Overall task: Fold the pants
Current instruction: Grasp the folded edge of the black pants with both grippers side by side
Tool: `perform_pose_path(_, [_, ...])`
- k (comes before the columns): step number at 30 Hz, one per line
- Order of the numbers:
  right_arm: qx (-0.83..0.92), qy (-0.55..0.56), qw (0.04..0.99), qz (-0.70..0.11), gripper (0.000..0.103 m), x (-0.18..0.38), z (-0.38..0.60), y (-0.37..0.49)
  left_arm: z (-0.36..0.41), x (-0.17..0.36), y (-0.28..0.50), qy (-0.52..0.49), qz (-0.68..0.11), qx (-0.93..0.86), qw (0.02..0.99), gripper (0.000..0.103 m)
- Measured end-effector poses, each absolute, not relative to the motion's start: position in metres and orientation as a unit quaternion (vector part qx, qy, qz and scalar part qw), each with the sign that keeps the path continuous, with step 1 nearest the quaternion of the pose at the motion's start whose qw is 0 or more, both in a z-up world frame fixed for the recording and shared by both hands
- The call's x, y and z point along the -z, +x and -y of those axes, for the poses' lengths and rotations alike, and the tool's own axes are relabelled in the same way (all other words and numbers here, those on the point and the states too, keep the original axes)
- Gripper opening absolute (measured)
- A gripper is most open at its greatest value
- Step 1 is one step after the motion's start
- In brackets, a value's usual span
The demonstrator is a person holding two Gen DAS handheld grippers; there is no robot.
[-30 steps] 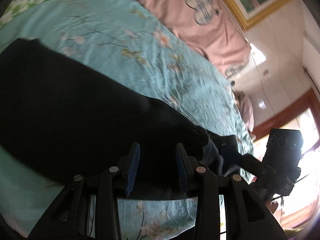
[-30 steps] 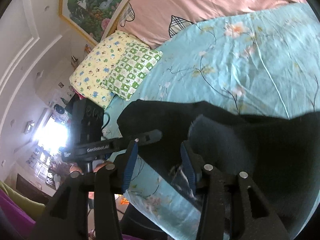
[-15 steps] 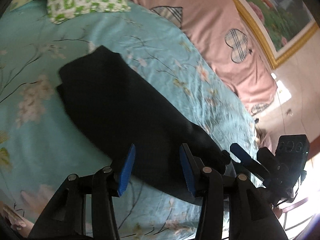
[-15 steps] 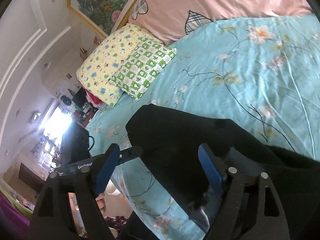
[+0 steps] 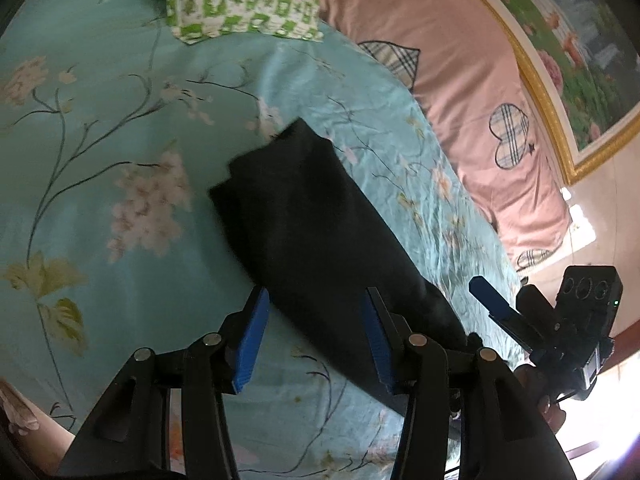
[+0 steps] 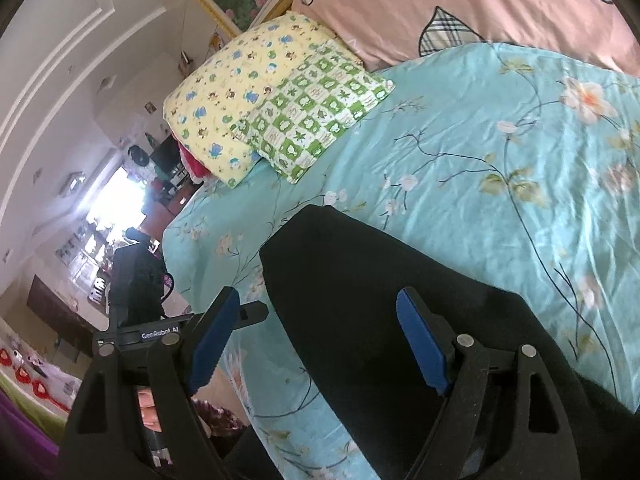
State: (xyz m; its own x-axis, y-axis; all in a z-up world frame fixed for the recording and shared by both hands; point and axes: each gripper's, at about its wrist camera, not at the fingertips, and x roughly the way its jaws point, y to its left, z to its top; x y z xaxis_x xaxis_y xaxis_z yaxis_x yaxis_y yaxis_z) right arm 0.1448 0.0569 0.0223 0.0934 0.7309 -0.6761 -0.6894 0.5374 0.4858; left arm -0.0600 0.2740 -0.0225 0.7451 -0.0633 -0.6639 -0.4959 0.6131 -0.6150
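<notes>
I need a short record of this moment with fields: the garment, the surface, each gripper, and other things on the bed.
garment: black pants, lying folded in a long band
surface: teal floral bedsheet
left gripper: open, above the pants, holding nothing
right gripper: open, above the pants, holding nothing
other things: green checked pillow, yellow pillow, pink quilt

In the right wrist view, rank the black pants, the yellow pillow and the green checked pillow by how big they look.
1. black pants, though nearest the camera
2. yellow pillow and green checked pillow look alike; the green overlaps the yellow, so unranked
</notes>
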Motion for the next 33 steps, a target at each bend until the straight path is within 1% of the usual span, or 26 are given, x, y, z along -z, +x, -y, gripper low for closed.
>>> perform_pose_path(4, [-0.487, 0.010, 0.733, -0.475, 0.081, -0.019, -0.072, 0.151, -0.287, 0.028, -0.065, -0.430, -0.331, -0.144, 0.827, 0.051])
perform_pose_path(11, [-0.512, -0.044, 0.716, -0.474, 0.081, -0.011, -0.108, 0.166, -0.301, 0.039, -0.063, -0.447, -0.336, -0.145, 0.816, 0.051])
perform_pose_path(17, [-0.524, -0.085, 0.697, -0.482, 0.081, 0.006, -0.138, 0.193, -0.305, 0.049, -0.051, -0.451, -0.356, -0.136, 0.807, 0.051])
perform_pose_path(24, [-0.530, -0.093, 0.662, -0.522, 0.081, 0.034, -0.168, 0.227, -0.313, 0.060, -0.044, -0.465, -0.361, -0.136, 0.797, 0.051])
perform_pose_path(31, [-0.542, -0.104, 0.633, -0.543, 0.081, 0.050, -0.192, 0.240, -0.322, 0.063, -0.040, -0.473, -0.358, -0.133, 0.794, 0.051])
perform_pose_path(33, [-0.550, -0.110, 0.622, -0.546, 0.079, 0.053, -0.200, 0.240, -0.323, 0.065, -0.038, -0.475, -0.358, -0.132, 0.793, 0.051])
